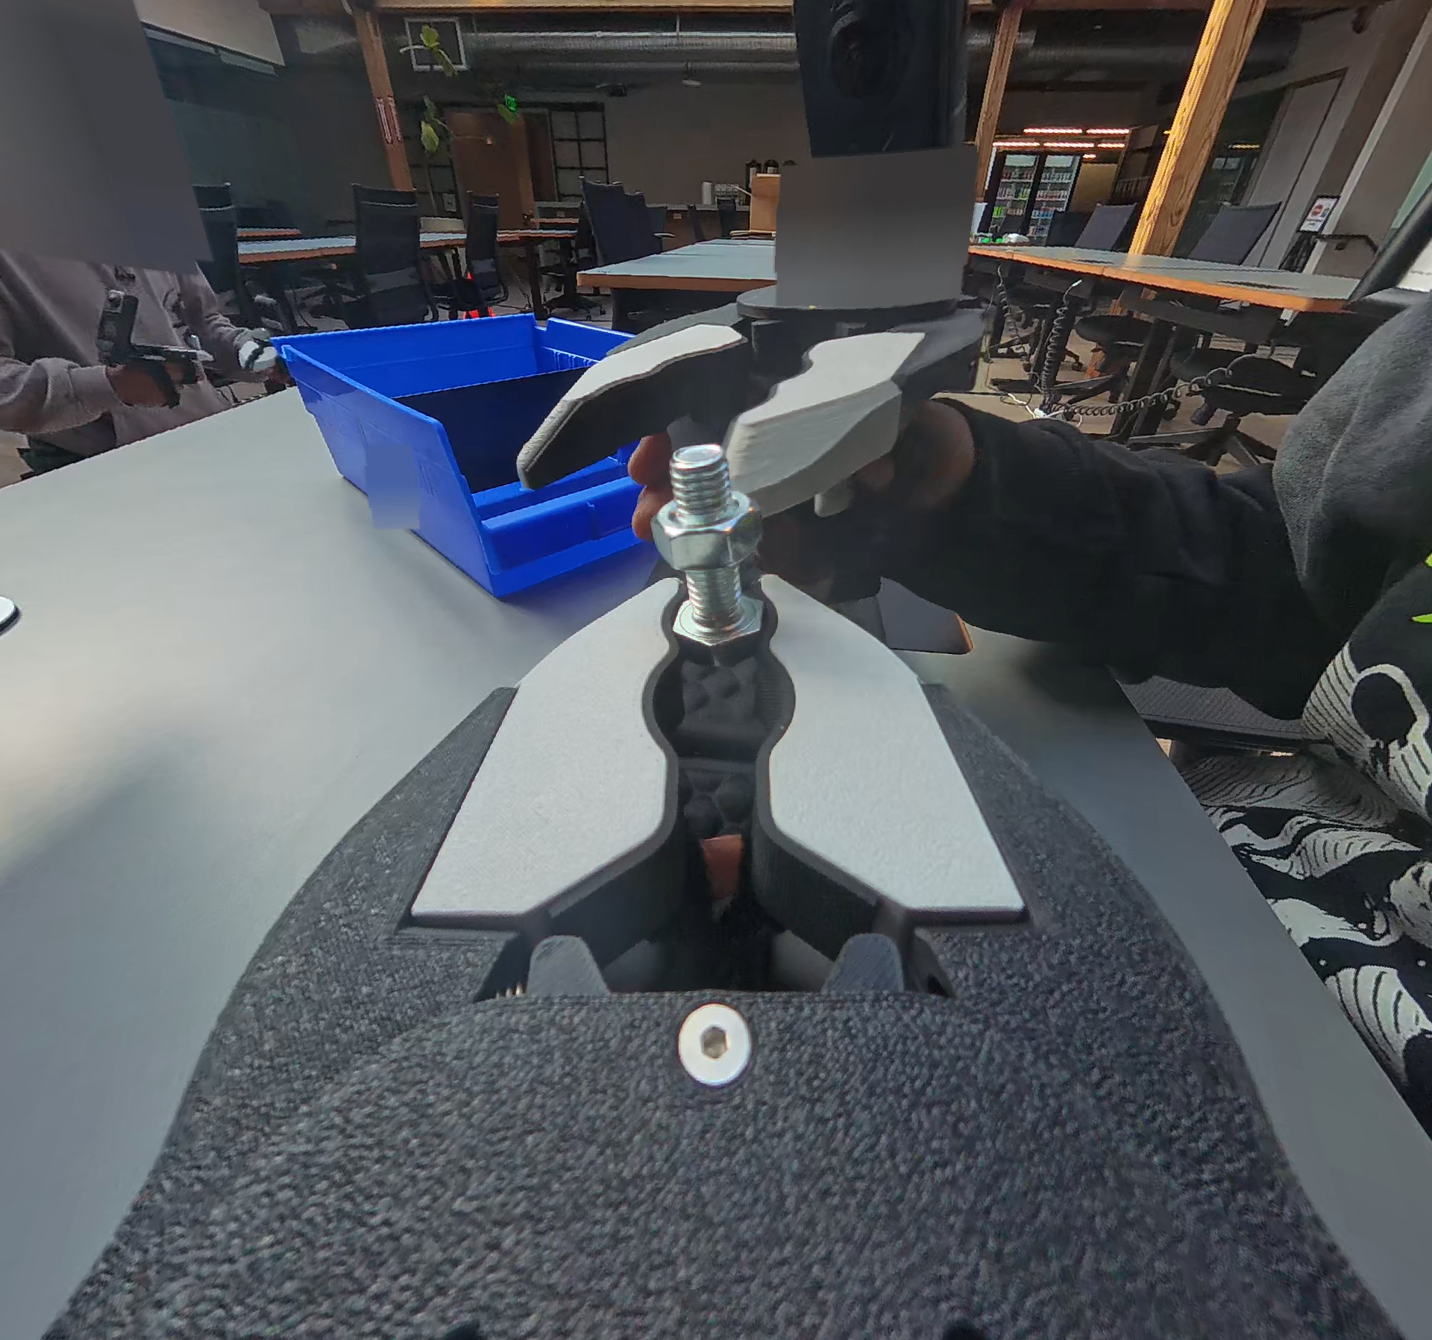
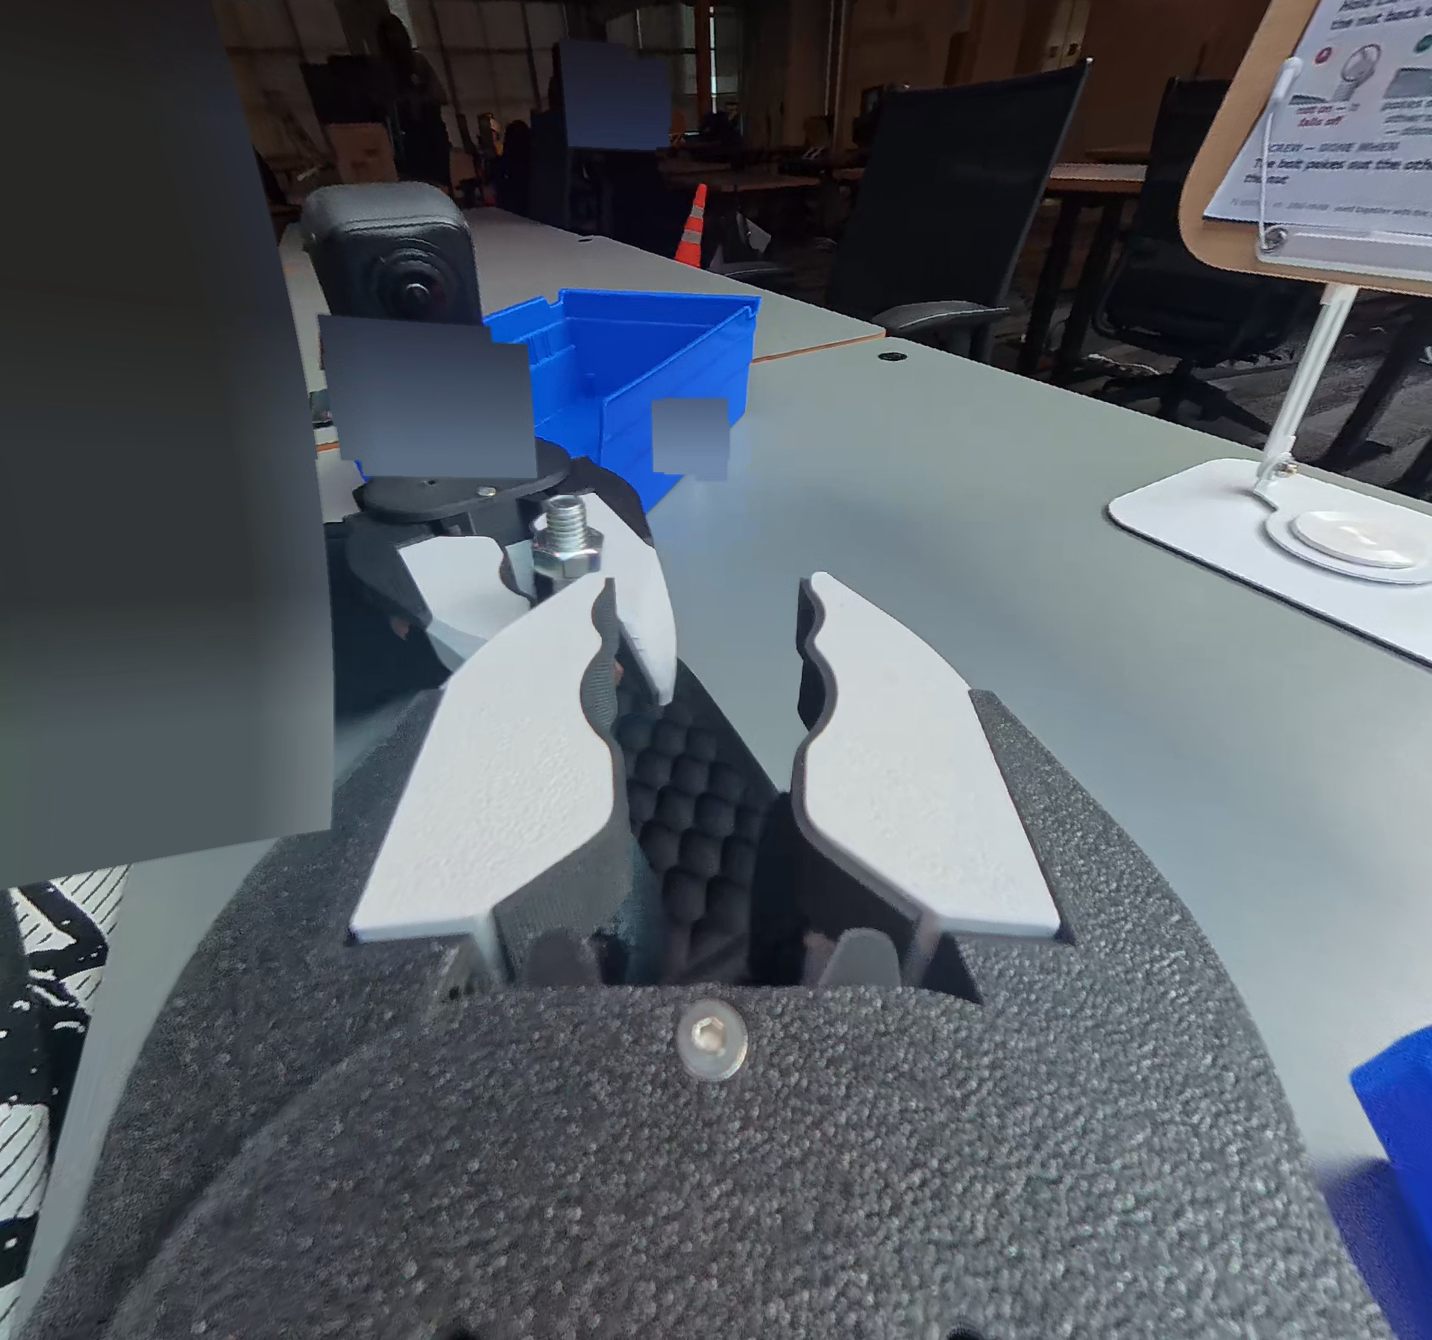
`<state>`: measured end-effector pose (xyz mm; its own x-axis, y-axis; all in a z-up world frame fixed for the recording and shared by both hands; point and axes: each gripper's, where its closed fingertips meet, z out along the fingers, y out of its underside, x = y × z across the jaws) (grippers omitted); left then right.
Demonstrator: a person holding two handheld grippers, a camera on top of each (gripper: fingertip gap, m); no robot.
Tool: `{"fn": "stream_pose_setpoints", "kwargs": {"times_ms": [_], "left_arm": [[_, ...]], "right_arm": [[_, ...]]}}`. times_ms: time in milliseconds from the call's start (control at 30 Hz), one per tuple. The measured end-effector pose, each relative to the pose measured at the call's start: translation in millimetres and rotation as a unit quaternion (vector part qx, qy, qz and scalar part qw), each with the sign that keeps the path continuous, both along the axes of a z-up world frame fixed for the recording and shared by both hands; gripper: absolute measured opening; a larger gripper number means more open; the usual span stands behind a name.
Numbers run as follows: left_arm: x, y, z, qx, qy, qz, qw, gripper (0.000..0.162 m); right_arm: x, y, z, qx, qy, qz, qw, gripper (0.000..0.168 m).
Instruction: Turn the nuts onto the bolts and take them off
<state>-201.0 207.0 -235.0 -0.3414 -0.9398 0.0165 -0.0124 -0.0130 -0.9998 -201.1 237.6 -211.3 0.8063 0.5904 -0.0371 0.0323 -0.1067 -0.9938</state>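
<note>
**Bolt held upright in left gripper; right gripper open beside the nut**

Left gripper: its two grey-faced fingers are closed on the hexagonal head of a bright zinc-plated steel bolt. The bolt stands upright, threaded shank pointing up, clear of the grey table top.

Nut: a zinc-plated hexagonal steel nut sits partway down the shank. Several threads show above it, and bare thread shows between it and the head. It is not seated against the head.

Right gripper: fingers spread apart, holding nothing. In the left wrist view it hangs just above and beside the bolt tip, with one finger close to the nut; whether that finger touches the nut cannot be told. In the right wrist view the nut lies to the left of the open gap, not between the fingers.

Surroundings: an open blue plastic bin stands on the table behind the bolt, its contents not visible. A white stand with a printed sheet stands at the right.

Assessment: the step in hand appears to be a re-grip between turns of the nut; the direction, on or off, cannot be determined. The next move calls for bringing the open fingers around the nut's flats, closing squarely, and rotating while the left gripper holds the bolt steady. A skewed grip risks slipping off the nut.
</note>
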Motion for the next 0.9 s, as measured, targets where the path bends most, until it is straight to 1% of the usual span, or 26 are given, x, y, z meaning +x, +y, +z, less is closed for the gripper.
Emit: {"fn": "stream_pose_setpoints", "kwargs": {"times_ms": [100,267,367,600,733,900], "left_arm": [[0.8,-0.3,-1.3,0.004,0.004,0.002,1.0,0.014],[0.9,0.0,-0.8,0.003,0.002,0.002,1.0,0.014],[1.4,-1.7,-2.3,0.01,0.006,0.0,1.0,0.014],[1.7,-1.8,-2.4,0.01,0.006,0.0,1.0,0.014],[1.8,-2.5,-2.5,0.012,0.006,-0.001,1.0,0.014],[1.9,-1.5,-1.8,0.008,0.005,0.0,1.0,0.014]], "right_arm": [[6.3,-1.4,-2.1,-0.002,-0.003,-0.007,1.0,0.041],[-10.7,-8.8,3.7,0.019,0.01,0.034,0.999,0.056],[-23.5,-5.6,6.1,0.029,0.013,0.041,0.999,0.062],[-36.9,9.8,0.8,0.023,0.003,0.028,0.999,0.06],[-30.9,8.7,0.0,0.022,0.007,0.02,1.0,0.057],[-20.2,2.0,1.6,0.026,0.012,0.015,0.999,0.059]]}}
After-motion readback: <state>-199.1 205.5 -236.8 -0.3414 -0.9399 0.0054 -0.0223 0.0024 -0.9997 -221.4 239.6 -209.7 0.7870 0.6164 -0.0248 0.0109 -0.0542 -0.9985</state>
